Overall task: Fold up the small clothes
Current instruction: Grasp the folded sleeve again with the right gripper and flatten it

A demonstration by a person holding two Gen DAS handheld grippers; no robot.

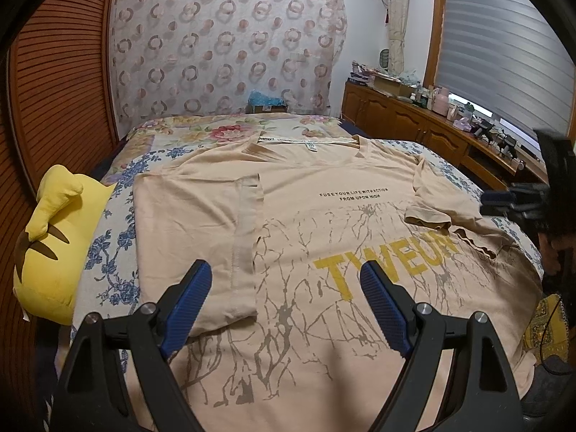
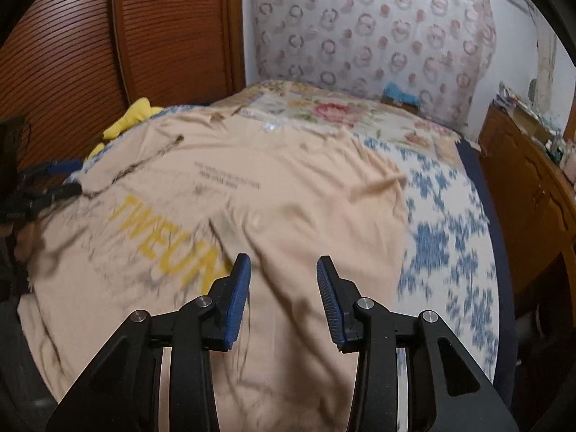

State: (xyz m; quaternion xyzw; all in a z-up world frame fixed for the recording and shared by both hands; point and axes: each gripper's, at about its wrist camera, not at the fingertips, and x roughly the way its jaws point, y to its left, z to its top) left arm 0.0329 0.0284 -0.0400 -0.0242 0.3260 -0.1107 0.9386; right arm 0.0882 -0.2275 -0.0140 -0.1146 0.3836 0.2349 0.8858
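both grippers, the left gripper [image 1: 284, 280] and the right gripper [image 2: 283, 273], look the same: black plastic arms shaped like triangles with holes, round silver screws, and blue bumpy pads [image 1: 385, 309] on the fingers.

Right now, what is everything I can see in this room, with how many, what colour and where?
T-shirt: one, beige with yellow lettering, spread on the bed, both sides folded inward.
Bedspread: one, white with blue and pink flowers, under the T-shirt.
Plush toy: one, yellow, at the bed's edge by the wooden slatted wall.
Curtain: one, pale with ring pattern, behind the bed.
Cabinet: one, brown wood, along the window wall, cluttered with small items.
Window blind: one, grey, above the cabinet.
Left gripper: one, black with blue pads, open over the T-shirt.
Right gripper: one, same colours, open over the T-shirt, nothing between its pads.
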